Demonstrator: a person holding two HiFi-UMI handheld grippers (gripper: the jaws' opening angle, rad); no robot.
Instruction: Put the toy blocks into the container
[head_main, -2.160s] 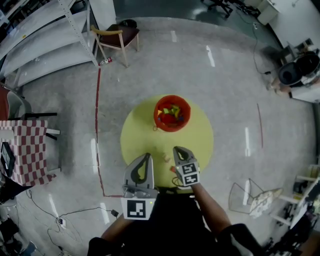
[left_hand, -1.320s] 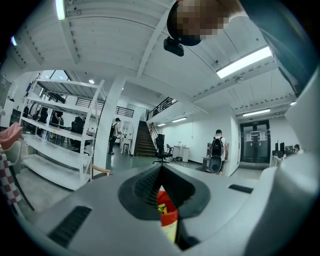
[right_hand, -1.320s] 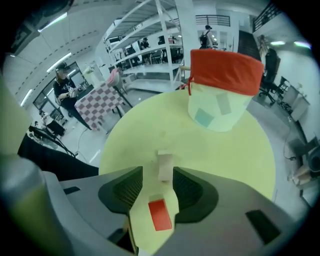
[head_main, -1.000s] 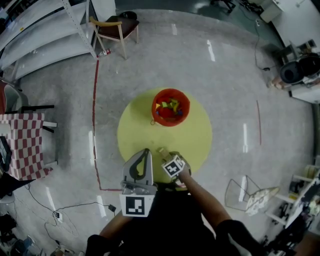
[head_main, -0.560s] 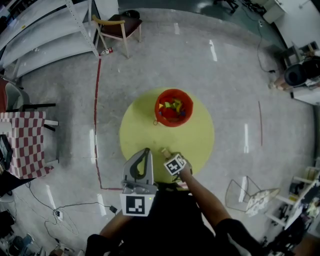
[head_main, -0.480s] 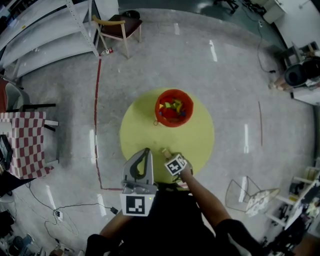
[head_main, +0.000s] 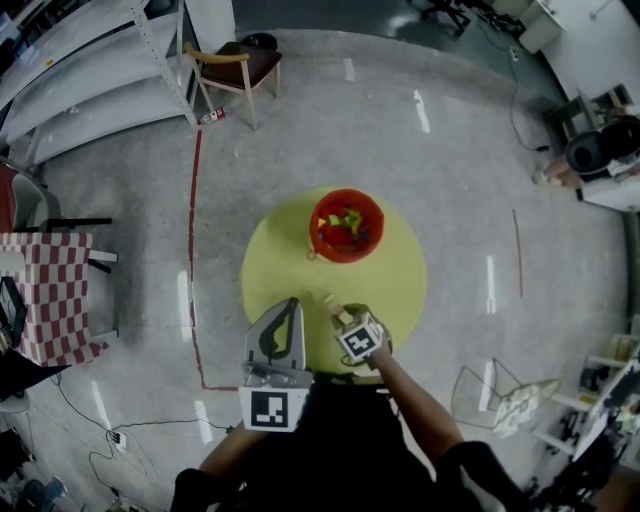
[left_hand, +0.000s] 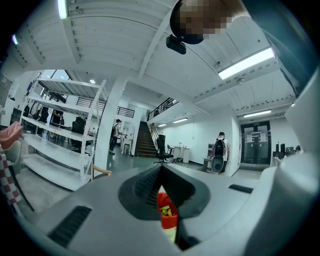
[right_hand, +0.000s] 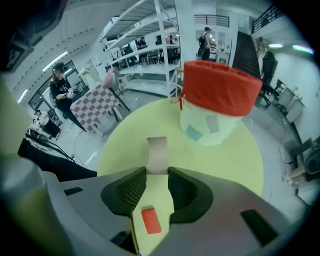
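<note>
Right gripper (right_hand: 157, 171) has its 2 jaws pinched on the near end of a tan block (right_hand: 157, 149), pads flush against both sides, so that 1 counts as grabbed (though I can't really tell from the head view whether it's fully clear of the table or just tipped up). The block's long axis runs the same way as the jaws, sticking out forward past the tips. The container (right_hand: 220, 95), the tub with the red rim, stands on the far side of the round yellow table (right_hand: 117, 150), ahead of the jaws and a bit off to the right, well apart from the block. Its rim sits higher than the block, so I'd guess the carry is forward, a small swing right, and up over the rim before letting go. A red block (right_hand: 150, 221) lies flat on the table under the jaws, back on the person's side, untouched, so 1 more to fetch after this. Left gripper (head_main: 290, 308) hangs just beside the right one at the near edge with its jaws together on nothing, no closer to the tub, so the right side owns this drop.
</note>
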